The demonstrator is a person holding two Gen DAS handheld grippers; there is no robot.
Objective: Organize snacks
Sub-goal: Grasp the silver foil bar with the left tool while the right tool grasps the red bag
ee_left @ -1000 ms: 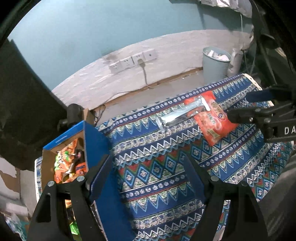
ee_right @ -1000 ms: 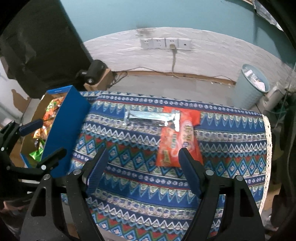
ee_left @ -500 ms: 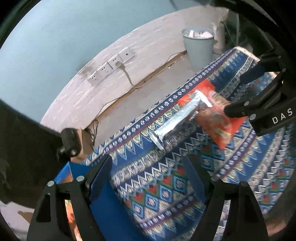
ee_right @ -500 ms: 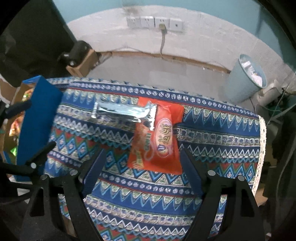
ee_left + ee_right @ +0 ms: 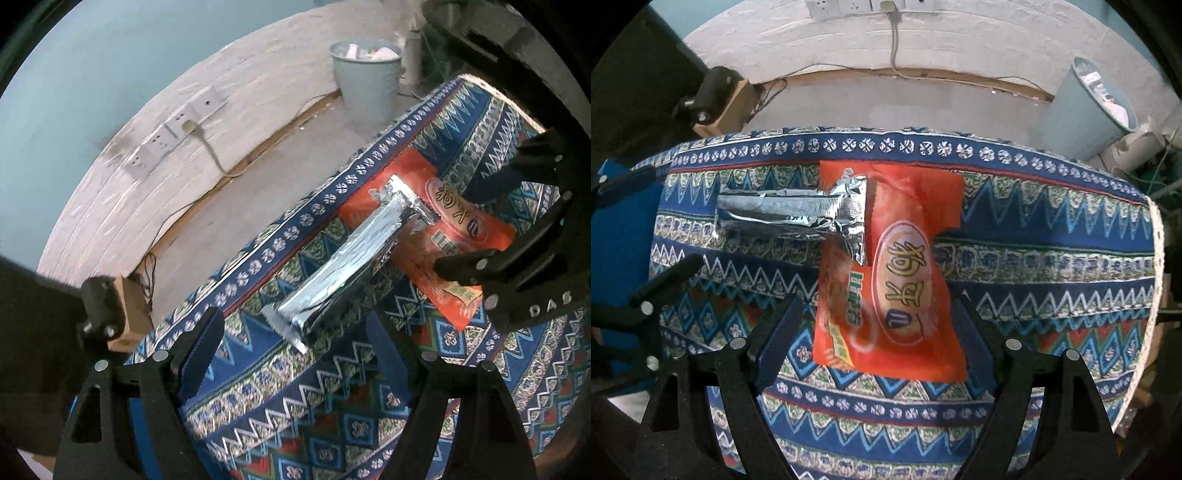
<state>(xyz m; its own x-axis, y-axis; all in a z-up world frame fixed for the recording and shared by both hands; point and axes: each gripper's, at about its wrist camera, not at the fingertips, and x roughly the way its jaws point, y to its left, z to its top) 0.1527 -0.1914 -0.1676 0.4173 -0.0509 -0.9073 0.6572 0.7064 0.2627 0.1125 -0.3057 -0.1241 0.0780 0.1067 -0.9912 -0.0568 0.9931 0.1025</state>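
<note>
Right gripper (image 5: 875,325): it is wide open and holding nothing. It has come in close, so the orange bag (image 5: 897,280) is now sitting between its fingers.
Left gripper (image 5: 295,350): it is wide open and empty too. It has swung away from the box and is now pointing at the silver bar (image 5: 343,266).
What this means: I think both are getting ready to grab.
Snacks: the bar is lying partly on the bag, on the counter (image 5: 1052,266).
Box: it was holding snacks before; now only a blue edge (image 5: 620,229) is showing.
</note>
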